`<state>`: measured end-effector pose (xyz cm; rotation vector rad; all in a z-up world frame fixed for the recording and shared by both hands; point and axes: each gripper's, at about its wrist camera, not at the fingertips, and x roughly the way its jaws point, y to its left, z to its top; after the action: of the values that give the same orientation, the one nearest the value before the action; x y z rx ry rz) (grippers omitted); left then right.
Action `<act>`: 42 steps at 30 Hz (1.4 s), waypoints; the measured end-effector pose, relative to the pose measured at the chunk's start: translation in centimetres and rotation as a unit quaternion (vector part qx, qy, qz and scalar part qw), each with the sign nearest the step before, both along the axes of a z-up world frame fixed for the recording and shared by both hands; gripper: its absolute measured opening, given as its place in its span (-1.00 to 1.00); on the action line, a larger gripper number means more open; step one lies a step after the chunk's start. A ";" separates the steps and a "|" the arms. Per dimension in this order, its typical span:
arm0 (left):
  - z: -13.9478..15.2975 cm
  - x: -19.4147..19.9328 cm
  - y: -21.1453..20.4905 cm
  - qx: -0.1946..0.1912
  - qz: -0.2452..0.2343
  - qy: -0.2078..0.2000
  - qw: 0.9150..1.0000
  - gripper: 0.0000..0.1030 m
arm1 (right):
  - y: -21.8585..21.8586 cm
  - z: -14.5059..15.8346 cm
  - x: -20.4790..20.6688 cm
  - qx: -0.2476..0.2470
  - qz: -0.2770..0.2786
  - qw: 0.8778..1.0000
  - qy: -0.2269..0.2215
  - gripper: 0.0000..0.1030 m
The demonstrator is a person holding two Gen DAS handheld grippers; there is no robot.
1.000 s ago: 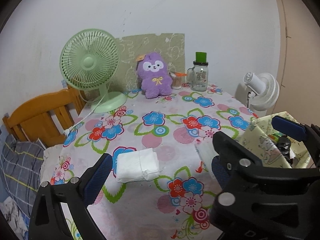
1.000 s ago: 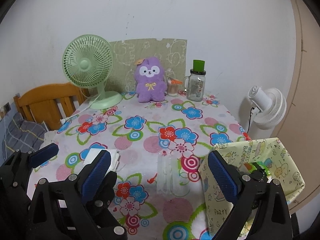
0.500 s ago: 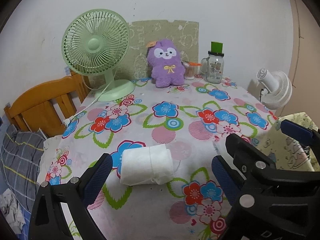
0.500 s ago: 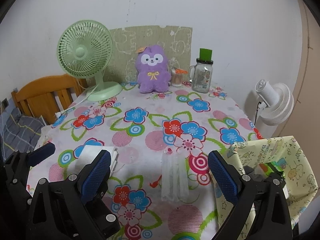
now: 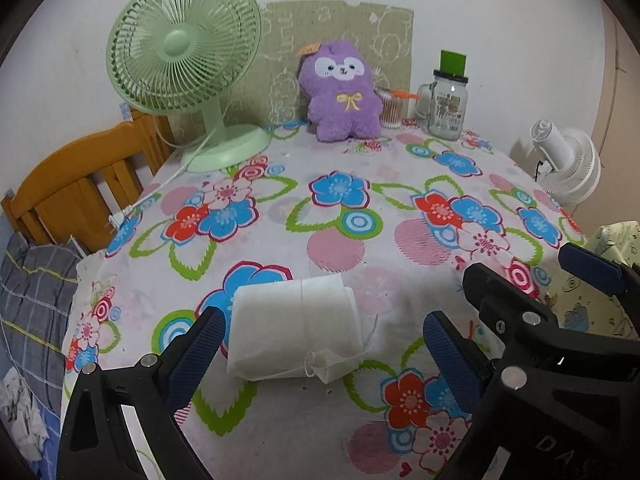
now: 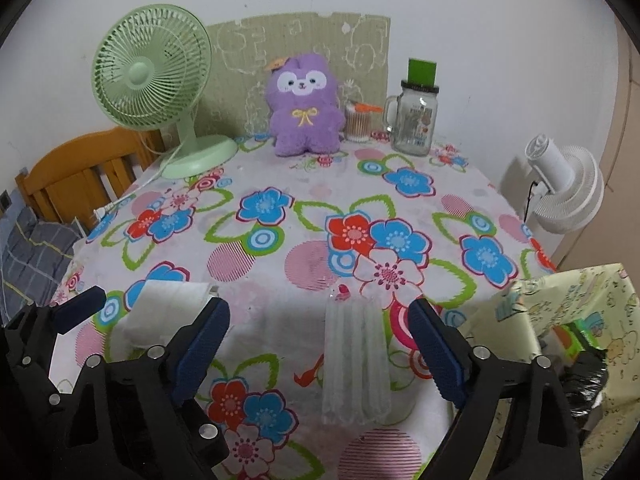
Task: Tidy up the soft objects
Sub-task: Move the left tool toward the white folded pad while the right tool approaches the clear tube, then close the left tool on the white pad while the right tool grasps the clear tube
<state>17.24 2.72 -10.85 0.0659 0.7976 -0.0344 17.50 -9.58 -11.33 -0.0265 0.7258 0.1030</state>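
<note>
A white folded cloth bundle tied with string (image 5: pixel 294 330) lies on the flowered tablecloth (image 5: pixel 340 216), just ahead of my open left gripper (image 5: pixel 324 348); the bundle sits between the fingertips' line and beyond. It also shows in the right wrist view (image 6: pixel 164 312) at the lower left. A clear plastic packet (image 6: pixel 356 360) lies flat between the fingers of my open right gripper (image 6: pixel 316 344). A purple plush toy (image 5: pixel 340 92) sits upright at the table's far edge, also in the right wrist view (image 6: pixel 304 106).
A green desk fan (image 5: pixel 188 76) stands far left with its cord trailing off the table. A glass jar with green lid (image 5: pixel 448 100) and a cotton-swab cup (image 5: pixel 392 108) stand far right. A yellow patterned bag (image 6: pixel 560 344) hangs open at the right edge. A white fan (image 6: pixel 564 192) and a wooden chair (image 5: pixel 80 188) flank the table.
Both grippers have moved forward and lower toward the table. The white bundle and the clear packet now lie closer, near the fingertips. Both stay open.
</note>
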 end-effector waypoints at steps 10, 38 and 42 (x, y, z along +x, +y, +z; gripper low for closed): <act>-2.0 2.0 -0.1 0.008 0.012 0.027 1.000 0.94 | -0.3 -2.1 2.4 0.009 0.000 0.999 0.035 0.54; -4.6 3.4 1.3 -0.017 0.023 0.064 0.998 0.70 | -1.2 -5.7 5.1 0.008 -0.031 0.996 0.079 0.00; -4.5 3.3 1.5 -0.027 0.022 0.065 0.997 0.62 | -0.8 -5.8 4.9 -0.020 -0.031 0.997 0.075 -0.40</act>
<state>20.51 4.18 -15.32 -0.0060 0.9266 -0.0182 22.39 -10.37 -17.10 -0.0342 0.8772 0.0311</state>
